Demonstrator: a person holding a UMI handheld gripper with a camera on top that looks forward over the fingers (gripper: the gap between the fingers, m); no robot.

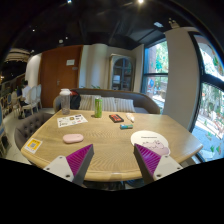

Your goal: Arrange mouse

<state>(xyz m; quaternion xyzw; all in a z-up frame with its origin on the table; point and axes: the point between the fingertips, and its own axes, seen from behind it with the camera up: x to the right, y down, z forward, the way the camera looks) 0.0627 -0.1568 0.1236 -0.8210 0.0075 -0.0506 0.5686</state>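
A pink mouse point(73, 138) lies on the round wooden table point(105, 150), ahead of my left finger and a little to its left. A round white pad with pink print point(148, 142) lies ahead of my right finger. My gripper point(114, 164) is open and empty and is held above the table's near edge. Its magenta pads point(81, 160) stand wide apart with only bare tabletop between them.
On the table's far side are a green bottle point(98, 106), a printed sheet point(72, 121), a dark red box point(116, 118) and a small teal item point(126, 126). A yellow card point(33, 145) lies at the left edge. A sofa point(110, 101) and chairs point(25, 125) surround the table.
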